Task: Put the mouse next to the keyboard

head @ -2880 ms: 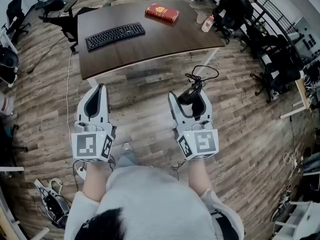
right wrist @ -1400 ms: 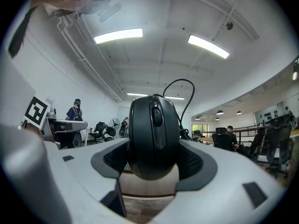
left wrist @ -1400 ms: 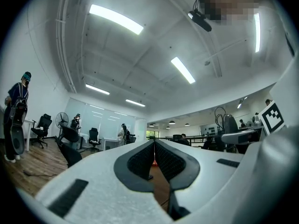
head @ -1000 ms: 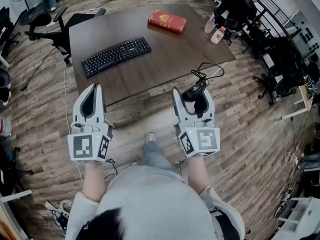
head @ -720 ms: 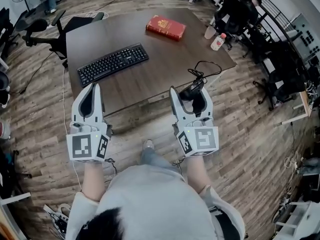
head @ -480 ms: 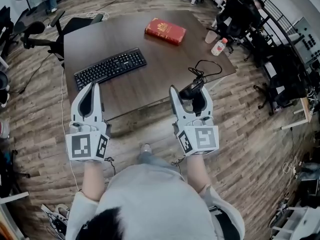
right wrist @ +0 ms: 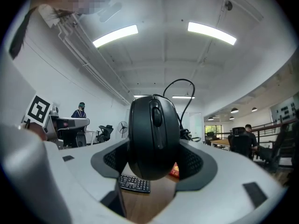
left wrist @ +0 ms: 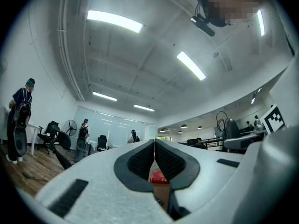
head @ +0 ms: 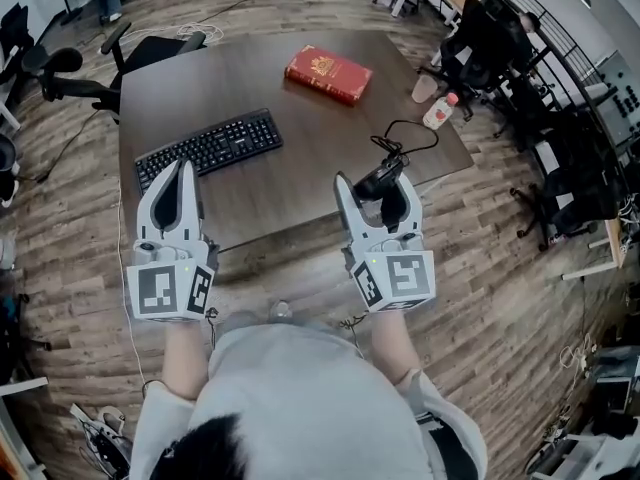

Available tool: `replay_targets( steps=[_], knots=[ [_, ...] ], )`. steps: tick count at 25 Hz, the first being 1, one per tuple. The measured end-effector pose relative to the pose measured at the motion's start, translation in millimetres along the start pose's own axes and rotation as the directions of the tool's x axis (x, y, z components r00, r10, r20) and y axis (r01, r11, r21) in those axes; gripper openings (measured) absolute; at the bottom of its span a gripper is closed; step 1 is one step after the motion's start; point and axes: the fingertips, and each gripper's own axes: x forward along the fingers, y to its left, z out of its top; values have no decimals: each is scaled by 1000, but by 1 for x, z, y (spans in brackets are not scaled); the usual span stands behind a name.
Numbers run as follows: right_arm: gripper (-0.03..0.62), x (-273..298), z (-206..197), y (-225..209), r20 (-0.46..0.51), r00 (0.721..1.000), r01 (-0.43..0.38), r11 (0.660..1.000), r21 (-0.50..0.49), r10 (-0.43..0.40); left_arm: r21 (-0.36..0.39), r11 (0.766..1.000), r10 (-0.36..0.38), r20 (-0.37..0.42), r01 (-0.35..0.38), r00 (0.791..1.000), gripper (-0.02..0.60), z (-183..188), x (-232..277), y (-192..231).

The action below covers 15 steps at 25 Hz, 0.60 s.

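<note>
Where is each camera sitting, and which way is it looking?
Head view: on the person's head, looking steeply down at the table, keyboard and red book; both forearms, the left tool and the right tool show.
Left gripper view: on the left tool, looking forward along its shut jaws, which show.
Right gripper view: on the right tool, looking forward along jaws clamped on the mouse.
Shared: all three views show the red book; head and right gripper views share the keyboard.

Office: desk (head: 300, 138), swivel chairs (head: 478, 30)
</note>
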Motion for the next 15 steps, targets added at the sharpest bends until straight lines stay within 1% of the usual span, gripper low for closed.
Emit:
replay_targets(
  steps=[7, 12, 15],
  knots=[
    [259, 21, -14, -13, -11, 1000, -26, 999, 22, 26, 9, 1000, 17, -15, -17, 1000, 9, -9, 16, -3],
    [259, 43, -20, -21, -18, 1000, -20, 999, 30, 21, 8, 1000, 22, -25, -22, 999, 9, -17, 36, 7],
    [259, 58, -26, -30, -32, 999, -6, 999, 31, 7, 3, 1000, 9, -25, -9, 1000, 11, -22, 57, 11]
  ],
)
